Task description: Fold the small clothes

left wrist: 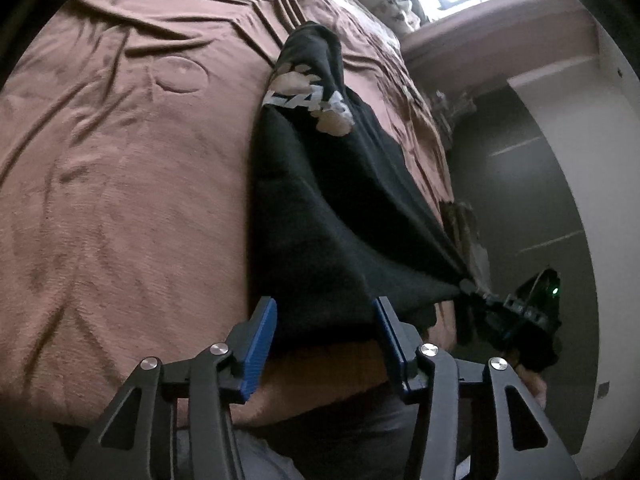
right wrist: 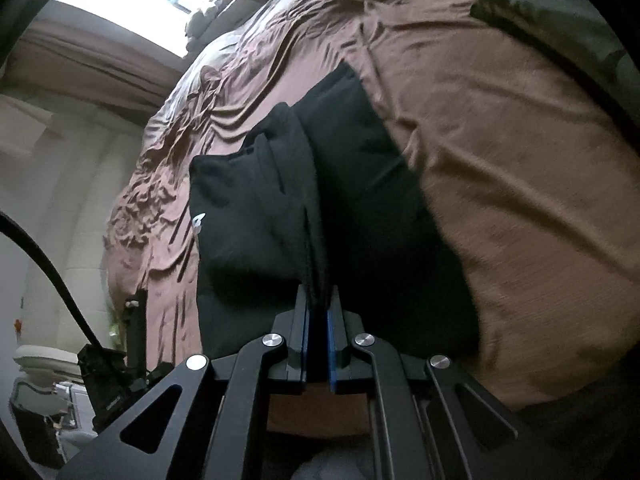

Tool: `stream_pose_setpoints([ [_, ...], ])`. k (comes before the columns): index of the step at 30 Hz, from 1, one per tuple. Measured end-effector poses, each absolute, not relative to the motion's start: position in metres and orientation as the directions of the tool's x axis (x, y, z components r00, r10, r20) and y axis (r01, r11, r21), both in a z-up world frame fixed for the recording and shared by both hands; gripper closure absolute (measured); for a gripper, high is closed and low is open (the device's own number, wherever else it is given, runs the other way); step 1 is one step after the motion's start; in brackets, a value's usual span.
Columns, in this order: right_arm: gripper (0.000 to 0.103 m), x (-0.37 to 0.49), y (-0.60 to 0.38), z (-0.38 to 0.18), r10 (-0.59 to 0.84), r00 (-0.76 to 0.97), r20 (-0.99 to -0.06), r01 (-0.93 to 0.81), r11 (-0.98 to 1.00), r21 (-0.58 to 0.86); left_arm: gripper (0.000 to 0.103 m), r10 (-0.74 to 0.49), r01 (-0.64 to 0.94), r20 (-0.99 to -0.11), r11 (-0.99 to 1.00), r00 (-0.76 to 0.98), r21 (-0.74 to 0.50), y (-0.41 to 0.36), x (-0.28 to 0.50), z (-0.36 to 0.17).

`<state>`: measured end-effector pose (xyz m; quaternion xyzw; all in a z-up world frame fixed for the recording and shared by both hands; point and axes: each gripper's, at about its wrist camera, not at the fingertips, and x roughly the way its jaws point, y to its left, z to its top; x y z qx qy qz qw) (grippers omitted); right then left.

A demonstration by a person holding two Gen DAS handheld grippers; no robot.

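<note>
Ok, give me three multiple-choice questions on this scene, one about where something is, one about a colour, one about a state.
1. Where does the black garment lie?
A. on the brown bedspread
B. on the floor
C. in a basket

2. What colour are the pads of the left claw?
A. red
B. blue
C. white

3. How is the right claw?
A. wide open above the cloth
B. shut on nothing
C. shut on a bunched edge of the garment

Answers:
1 A, brown bedding shows all around it.
2 B, both pads look blue.
3 C, black fabric gathers between its closed pads.
</note>
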<state>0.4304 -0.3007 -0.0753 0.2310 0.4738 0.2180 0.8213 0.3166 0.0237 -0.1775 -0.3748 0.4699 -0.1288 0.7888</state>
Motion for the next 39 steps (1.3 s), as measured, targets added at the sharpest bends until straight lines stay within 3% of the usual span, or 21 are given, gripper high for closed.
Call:
stream_pose_setpoints([
  [6,0.1,0.416,-0.32,-0.064,0.554,0.465,-0.69,-0.117,0.812,0.572,0.053,-0.547,-0.116,-0.671,0.725,0.501,-0.679,0.015,0.321,-0.175],
  [17,0.1,0.415,-0.338,-0.105,0.575,0.414,-0.705,-0.078,0.795,0.602,0.052,-0.512,-0.142,-0.751,0.779,0.417,-0.61,0.016,0.336,-0.196],
  [28,0.1,0.407,-0.338,-0.107,0.552,0.443,-0.707,-0.103,0.814,0.571,0.052,-0.543,-0.167,-0.771,0.771,0.332,-0.615,0.014,0.34,-0.215],
  [35,0.097,0.404,-0.341,-0.113,0.566,0.442,-0.696,-0.105,0.803,0.587,0.055,-0.487,-0.143,-0.817,0.825,0.309,-0.546,0.003,0.342,-0.212],
  [36,0.094,0.405,-0.344,-0.112,0.58,0.44,-0.686,-0.097,0.79,0.605,0.055,-0.491,-0.146,-0.814,0.822,0.311,-0.551,0.003,0.342,-0.213],
  [38,0.078,0.405,-0.353,-0.108,0.598,0.456,-0.659,-0.089,0.768,0.635,0.055,-0.506,-0.156,-0.802,0.806,0.317,-0.571,0.006,0.343,-0.214],
  [39,0.063,0.405,-0.356,-0.106,0.604,0.466,-0.647,-0.089,0.759,0.645,0.055,-0.514,-0.162,-0.796,0.798,0.32,-0.581,0.006,0.343,-0.215],
])
